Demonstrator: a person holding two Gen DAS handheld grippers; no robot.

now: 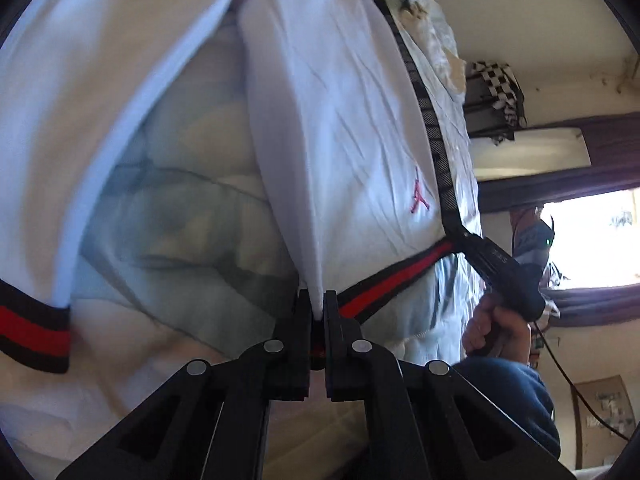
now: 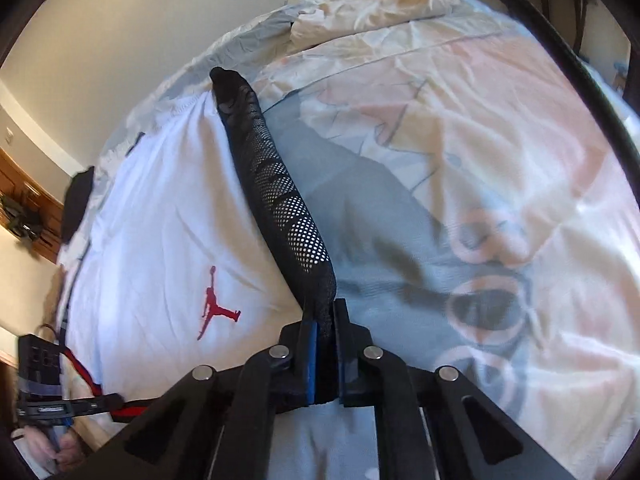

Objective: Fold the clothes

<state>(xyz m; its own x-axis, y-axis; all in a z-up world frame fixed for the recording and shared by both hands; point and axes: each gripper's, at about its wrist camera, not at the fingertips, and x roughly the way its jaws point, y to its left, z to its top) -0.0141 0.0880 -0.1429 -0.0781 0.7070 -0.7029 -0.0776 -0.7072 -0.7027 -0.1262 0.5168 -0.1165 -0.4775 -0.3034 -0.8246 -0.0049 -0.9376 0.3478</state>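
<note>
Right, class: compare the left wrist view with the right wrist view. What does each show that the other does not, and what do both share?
Only the left wrist view: the left gripper shut on the white hem of the shorts, the second leg's red-and-black cuff, a bright window, and a checkered cloth up on the wall.

Only the right wrist view: the right gripper shut on the black mesh side stripe, the pillow, and wooden furniture.

Both: the white shorts with the red logo, and the patterned bedcover.
</note>
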